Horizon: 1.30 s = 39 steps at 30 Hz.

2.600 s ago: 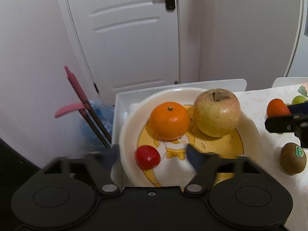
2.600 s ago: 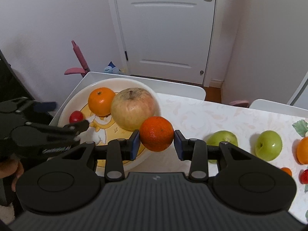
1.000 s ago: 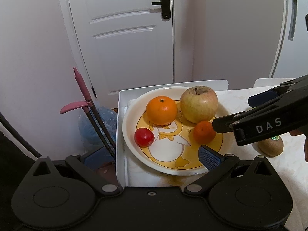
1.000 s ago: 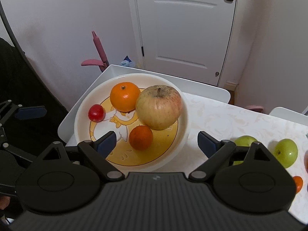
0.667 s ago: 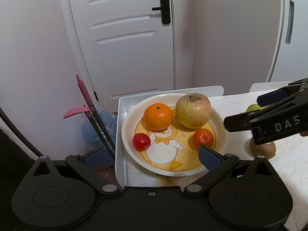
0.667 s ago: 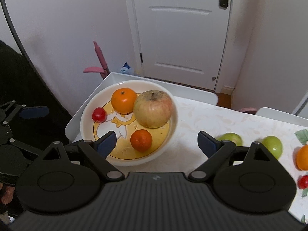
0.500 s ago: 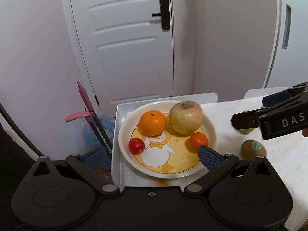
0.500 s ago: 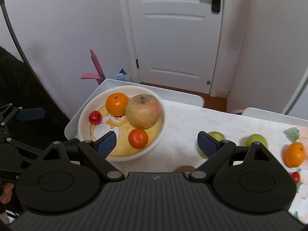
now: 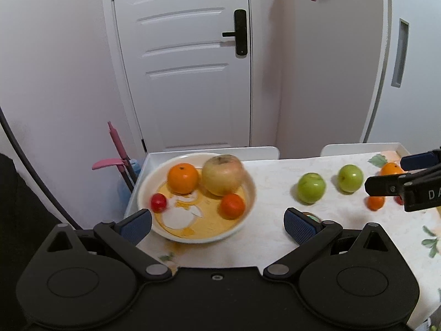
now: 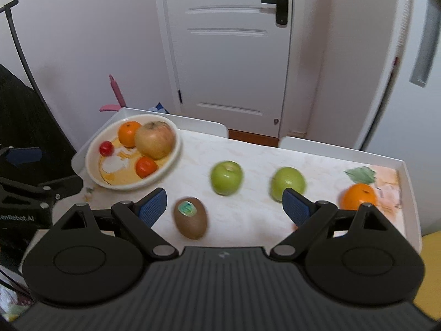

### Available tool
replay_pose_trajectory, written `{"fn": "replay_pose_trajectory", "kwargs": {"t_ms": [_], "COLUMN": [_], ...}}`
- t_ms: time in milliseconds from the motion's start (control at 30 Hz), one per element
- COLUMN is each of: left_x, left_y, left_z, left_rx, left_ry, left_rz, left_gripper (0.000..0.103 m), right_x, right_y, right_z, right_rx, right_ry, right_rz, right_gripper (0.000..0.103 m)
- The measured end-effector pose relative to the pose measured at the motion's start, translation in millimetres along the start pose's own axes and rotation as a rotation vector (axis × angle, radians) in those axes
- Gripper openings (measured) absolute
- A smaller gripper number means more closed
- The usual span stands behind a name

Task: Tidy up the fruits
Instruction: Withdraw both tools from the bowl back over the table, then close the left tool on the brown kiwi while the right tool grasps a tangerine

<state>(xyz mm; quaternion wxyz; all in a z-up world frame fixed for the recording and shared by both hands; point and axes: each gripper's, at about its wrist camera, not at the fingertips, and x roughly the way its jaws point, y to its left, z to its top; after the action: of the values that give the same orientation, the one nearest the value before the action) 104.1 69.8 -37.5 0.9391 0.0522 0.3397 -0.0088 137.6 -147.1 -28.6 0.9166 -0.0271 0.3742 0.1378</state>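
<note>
Both sets of fingers stand spread wide and hold nothing: the right gripper [image 10: 224,202] hangs above the worktop [image 10: 248,154] with the kiwi [image 10: 190,218] lying just under the gap between its blue pads, nearer the left pad, while the left gripper [image 9: 217,224] hovers at the near rim of the plate [image 9: 249,193]. The step in hand looks like choosing the next loose fruit for the plate, and the kiwi is the nearest candidate. To do it well, the right gripper would centre the gap over the kiwi, come down with the pads on either side of its shorter width rather than its ends, and close gently, since the brown skin looks soft and the fruit could roll on the smooth cloth. It lies on its side with a green sticker facing up. Beyond it sit two green apples, one [image 10: 226,178] near the middle of the worktop and another [image 10: 288,183] partly behind the right pad, well apart from each other, and an orange [image 10: 358,196] near the far right edge. The plate already carries a large yellowish apple [image 10: 155,139], an orange [image 10: 128,133] touching it, a small tangerine [image 10: 146,167] and a small red fruit [image 10: 106,148], with bare space left toward its near side.
</note>
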Motion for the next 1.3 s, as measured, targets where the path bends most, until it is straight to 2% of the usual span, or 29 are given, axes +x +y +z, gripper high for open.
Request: {"fn": "replay_pose_trajectory", "kwargs": {"t_ms": [233, 600, 800, 933, 1300], "left_x": [-1.0, 36.0, 65.4, 83.2, 120.2], "left_y": [-49.6, -102.1, -122.3, -129.9, -136.9], "left_z": [-5.8, -17.7, -30.4, -37.4, -44.0], "left_rx": [-0.011, -0.033, -0.044, -0.056, -0.072], "left_ry": [0.006, 0.033, 0.051, 0.061, 0.083], "left_rz": [0.011, 0.037, 0.053, 0.066, 0.086], "left_gripper": [0.103, 0.103, 0.102, 0.101, 0.088], "right_x": [-5.1, 16.1, 39.9, 56.4, 85.5], "right_y": [-43.8, -97.7, -106.1, -107.3, -112.7], "right_z": [-19.3, -46.1, -66.4, -76.0, -80.2], "right_rx": [-0.007, -0.034, -0.051, -0.053, -0.055], "right_ry": [-0.002, 0.018, 0.028, 0.042, 0.045], "right_rz": [0.002, 0.014, 0.034, 0.043, 0.05], "right_gripper": [0.103, 0.103, 0.102, 0.098, 0.086]}}
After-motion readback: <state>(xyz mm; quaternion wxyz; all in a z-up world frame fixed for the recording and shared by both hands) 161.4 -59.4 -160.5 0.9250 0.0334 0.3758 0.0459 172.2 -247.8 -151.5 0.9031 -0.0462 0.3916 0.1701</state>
